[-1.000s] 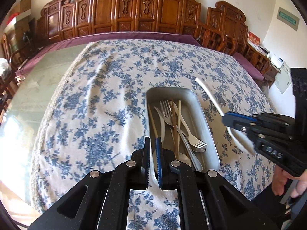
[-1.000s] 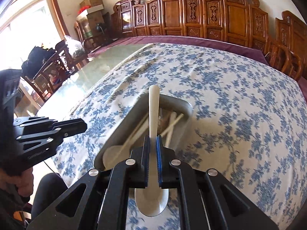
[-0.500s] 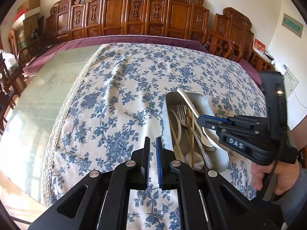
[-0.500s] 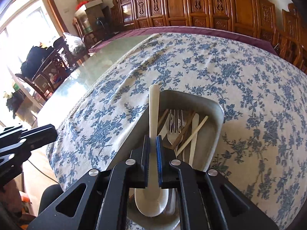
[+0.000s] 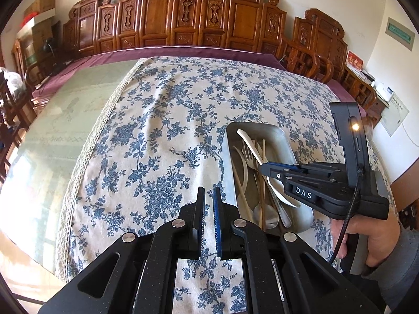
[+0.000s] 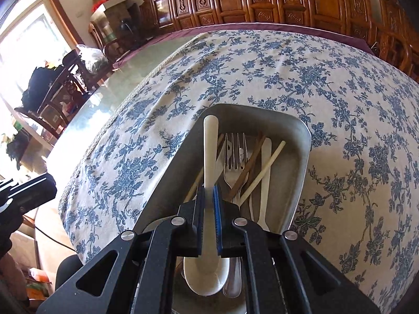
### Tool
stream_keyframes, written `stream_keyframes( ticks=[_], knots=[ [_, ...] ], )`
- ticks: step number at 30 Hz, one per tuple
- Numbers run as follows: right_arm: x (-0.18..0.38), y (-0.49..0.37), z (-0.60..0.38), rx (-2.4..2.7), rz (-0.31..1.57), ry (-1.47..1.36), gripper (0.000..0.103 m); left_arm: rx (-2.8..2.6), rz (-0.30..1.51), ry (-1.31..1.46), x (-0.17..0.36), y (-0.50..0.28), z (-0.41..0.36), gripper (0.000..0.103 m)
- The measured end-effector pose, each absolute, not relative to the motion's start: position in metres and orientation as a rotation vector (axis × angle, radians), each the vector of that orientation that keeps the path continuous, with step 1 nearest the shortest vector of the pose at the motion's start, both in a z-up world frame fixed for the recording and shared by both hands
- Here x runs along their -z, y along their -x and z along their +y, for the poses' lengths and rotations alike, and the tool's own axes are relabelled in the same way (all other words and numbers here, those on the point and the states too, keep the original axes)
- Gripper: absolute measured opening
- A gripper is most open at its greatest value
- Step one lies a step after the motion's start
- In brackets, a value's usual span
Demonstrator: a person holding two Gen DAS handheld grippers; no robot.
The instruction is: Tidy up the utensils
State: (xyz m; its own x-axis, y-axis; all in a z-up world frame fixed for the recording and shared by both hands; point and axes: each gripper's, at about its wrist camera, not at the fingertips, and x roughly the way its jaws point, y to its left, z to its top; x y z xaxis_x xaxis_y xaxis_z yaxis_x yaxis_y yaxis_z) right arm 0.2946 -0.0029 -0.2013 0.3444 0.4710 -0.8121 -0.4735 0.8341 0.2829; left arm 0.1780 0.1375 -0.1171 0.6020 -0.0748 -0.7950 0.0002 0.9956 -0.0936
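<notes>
A metal tray (image 5: 285, 141) (image 6: 296, 157) sits on the flowered tablecloth and holds a fork (image 6: 234, 154), chopsticks (image 6: 262, 172) and other utensils. My right gripper (image 6: 208, 191) (image 5: 263, 168) is shut on a white spoon (image 6: 210, 146) (image 5: 248, 141) and holds it over the tray, handle pointing away. My left gripper (image 5: 208, 196) is shut and empty, above the cloth just left of the tray.
The tablecloth (image 5: 170, 120) covers the right part of a glass-topped table (image 5: 60, 120). Carved wooden chairs (image 5: 183, 18) line the far side. More chairs (image 6: 52, 89) stand by the window at the left.
My right gripper has carried the white spoon from beside the tray to over it and lower. My left gripper has drifted left, off the tray.
</notes>
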Motion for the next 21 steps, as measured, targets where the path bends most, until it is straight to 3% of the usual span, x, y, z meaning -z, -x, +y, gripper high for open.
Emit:
stream_keyframes(
  ticks=[10,12,16,19,21],
  knots=[
    [0.178,-0.276,-0.022,-0.612,0.993,0.008,0.010,0.039,0.902,0.070,0.103,-0.168,0.125,0.006],
    [0.169,-0.267,-0.029,-0.609,0.966,0.016,0.010,0.040,0.891,0.064,0.098,-0.164,0.121,0.017],
    [0.150,-0.247,-0.047,-0.598,0.915,0.021,0.010,0.042,0.869,0.048,0.089,-0.157,0.111,0.028],
    [0.136,-0.231,-0.064,-0.580,0.876,0.025,0.010,0.042,0.854,0.041,0.082,-0.150,0.104,0.042],
    [0.127,-0.219,-0.077,-0.565,0.853,0.024,0.010,0.039,0.847,0.039,0.078,-0.146,0.099,0.060]
  ],
)
